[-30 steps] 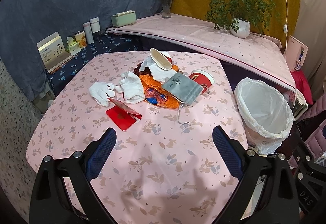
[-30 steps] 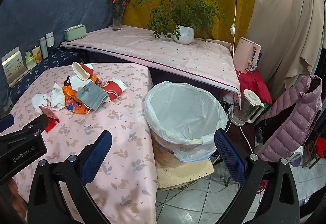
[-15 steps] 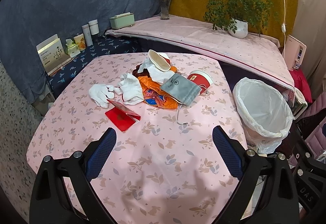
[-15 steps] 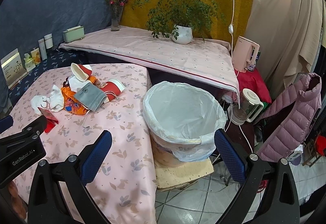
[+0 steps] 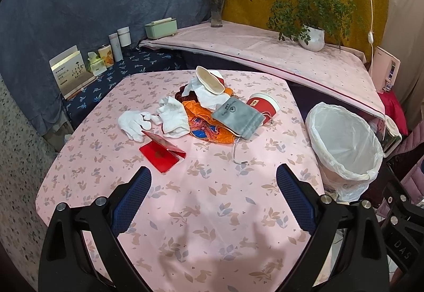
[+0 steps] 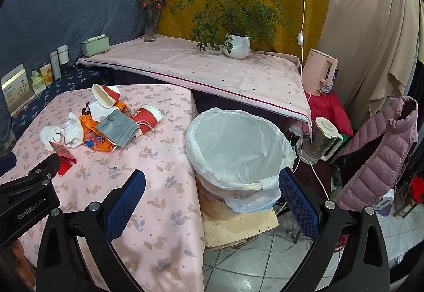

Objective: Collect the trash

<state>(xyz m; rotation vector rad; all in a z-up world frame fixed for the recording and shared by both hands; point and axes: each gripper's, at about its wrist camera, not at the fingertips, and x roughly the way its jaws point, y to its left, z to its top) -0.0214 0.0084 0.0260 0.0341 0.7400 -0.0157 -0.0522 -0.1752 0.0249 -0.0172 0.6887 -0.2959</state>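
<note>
**Light, soft litter heaped mid-worktop**

Your left hand-held gripper (image 5: 213,180) and right hand-held gripper (image 6: 212,186) both gape empty. The trash pile (image 5: 209,109) sits mid-worktop (image 5: 212,212): limp gloves (image 5: 132,122), a crinkly orange wrapper (image 5: 204,127), crushable paper cups (image 5: 263,105). Pinch cloth at a fold, cups by the rim. The lined bin (image 6: 238,143) stands just beside the worktop's edge; nothing blocks it.

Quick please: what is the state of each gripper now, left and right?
Left gripper: open, holding nothing, above the table.
Right gripper: open, holding nothing, near the trash bin.
</note>
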